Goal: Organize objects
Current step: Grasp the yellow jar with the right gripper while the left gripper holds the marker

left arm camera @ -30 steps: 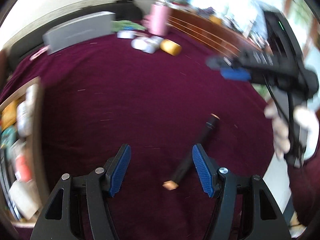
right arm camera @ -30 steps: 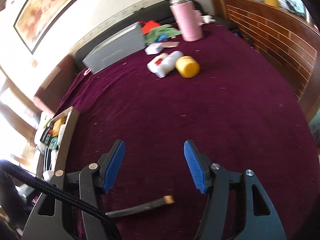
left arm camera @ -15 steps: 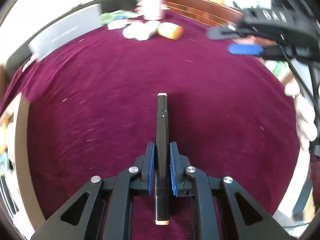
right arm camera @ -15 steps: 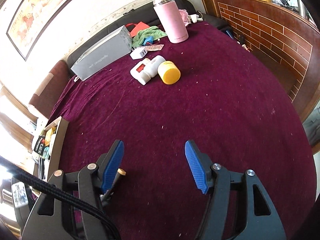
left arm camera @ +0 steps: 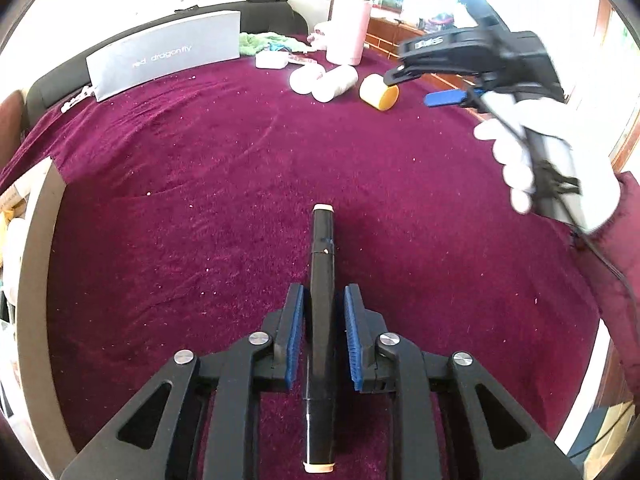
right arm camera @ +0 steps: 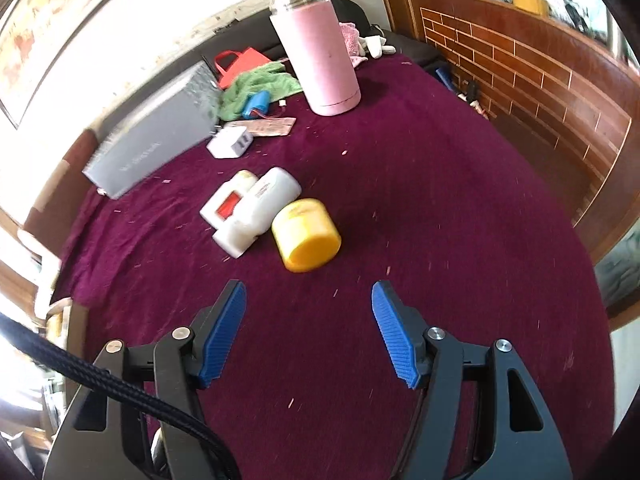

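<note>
A black marker pen (left arm camera: pixel 323 264) with pale end caps lies lengthwise between the blue pads of my left gripper (left arm camera: pixel 323 289), low over the maroon cloth (left arm camera: pixel 200 184). The left jaws are opening, and a thin gap shows on each side of the pen. My right gripper (right arm camera: pixel 309 286) stands open with nothing between its fingers, just short of a yellow jar (right arm camera: pixel 306 234) lying on its side. In the left wrist view the right gripper (left arm camera: pixel 412 87) hangs near that yellow jar (left arm camera: pixel 379 91), held by a white-gloved hand (left arm camera: pixel 520 148).
Two white bottles (right arm camera: pixel 256 208) lie beside the jar. Behind them are a white charger (right arm camera: pixel 230 142), a green cloth (right arm camera: pixel 256 84), a tall pink flask (right arm camera: pixel 320 52) and a grey box (right arm camera: pixel 156 140). A wooden tray (left arm camera: pixel 38 260) of items lines the left edge.
My left gripper came over the pen and shut on it, and now its pads have eased slightly apart. My right gripper has moved forward, closer to the yellow jar and bottles.
</note>
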The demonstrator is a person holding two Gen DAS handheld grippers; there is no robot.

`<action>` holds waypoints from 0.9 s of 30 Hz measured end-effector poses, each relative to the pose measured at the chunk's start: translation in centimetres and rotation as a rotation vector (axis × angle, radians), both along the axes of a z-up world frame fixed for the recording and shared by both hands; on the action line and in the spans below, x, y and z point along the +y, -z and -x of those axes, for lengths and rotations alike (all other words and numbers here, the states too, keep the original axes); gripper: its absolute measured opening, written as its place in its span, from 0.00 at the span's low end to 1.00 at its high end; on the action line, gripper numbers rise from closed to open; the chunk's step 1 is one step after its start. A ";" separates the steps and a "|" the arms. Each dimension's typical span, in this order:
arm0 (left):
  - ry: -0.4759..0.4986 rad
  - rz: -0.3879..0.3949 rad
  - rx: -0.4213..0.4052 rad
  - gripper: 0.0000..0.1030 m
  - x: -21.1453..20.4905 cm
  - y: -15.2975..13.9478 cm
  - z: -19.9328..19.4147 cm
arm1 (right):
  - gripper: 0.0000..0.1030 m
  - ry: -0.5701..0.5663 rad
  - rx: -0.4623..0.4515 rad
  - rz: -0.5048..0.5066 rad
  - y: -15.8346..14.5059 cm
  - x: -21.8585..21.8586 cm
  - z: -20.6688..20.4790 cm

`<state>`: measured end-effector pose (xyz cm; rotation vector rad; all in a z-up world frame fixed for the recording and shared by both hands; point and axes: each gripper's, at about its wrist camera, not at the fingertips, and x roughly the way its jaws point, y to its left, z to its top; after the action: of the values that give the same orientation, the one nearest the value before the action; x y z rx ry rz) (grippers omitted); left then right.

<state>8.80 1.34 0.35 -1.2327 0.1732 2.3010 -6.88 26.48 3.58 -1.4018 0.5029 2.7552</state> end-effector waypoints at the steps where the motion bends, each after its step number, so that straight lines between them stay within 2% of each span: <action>1: 0.004 -0.020 -0.005 0.26 -0.1 -0.1 0.0 | 0.63 0.001 -0.009 -0.021 0.2 -0.1 0.7; 3: 0.020 -0.047 -0.017 0.30 -0.2 -0.1 -0.1 | 0.63 0.006 -0.029 -0.053 0.5 -0.2 1.8; 10: 0.029 -0.027 -0.007 0.36 0.4 0.0 -0.1 | 0.63 0.004 -0.065 -0.096 0.9 -0.7 5.0; 17: 0.036 -0.026 -0.006 0.39 0.6 0.1 -0.1 | 0.62 -0.009 -0.113 -0.154 2.1 -1.4 5.9; 19: 0.035 -0.028 -0.007 0.39 0.5 0.0 -0.1 | 0.58 -0.009 -0.115 -0.154 2.4 -1.2 5.6; 21: 0.035 -0.022 -0.004 0.39 0.6 0.0 -0.2 | 0.43 -0.002 -0.116 -0.168 2.5 -1.1 5.3; 23: 0.036 -0.012 0.000 0.39 0.7 -0.1 -0.3 | 0.36 -0.002 -0.121 -0.179 2.5 -0.9 5.0; 27: 0.045 0.010 0.009 0.43 1.1 0.0 -0.4 | 0.36 -0.020 -0.126 -0.164 2.5 -1.0 3.7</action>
<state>9.17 2.43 0.33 -1.2112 0.2137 2.2697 -10.54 25.52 1.06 -1.5343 0.2530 2.6308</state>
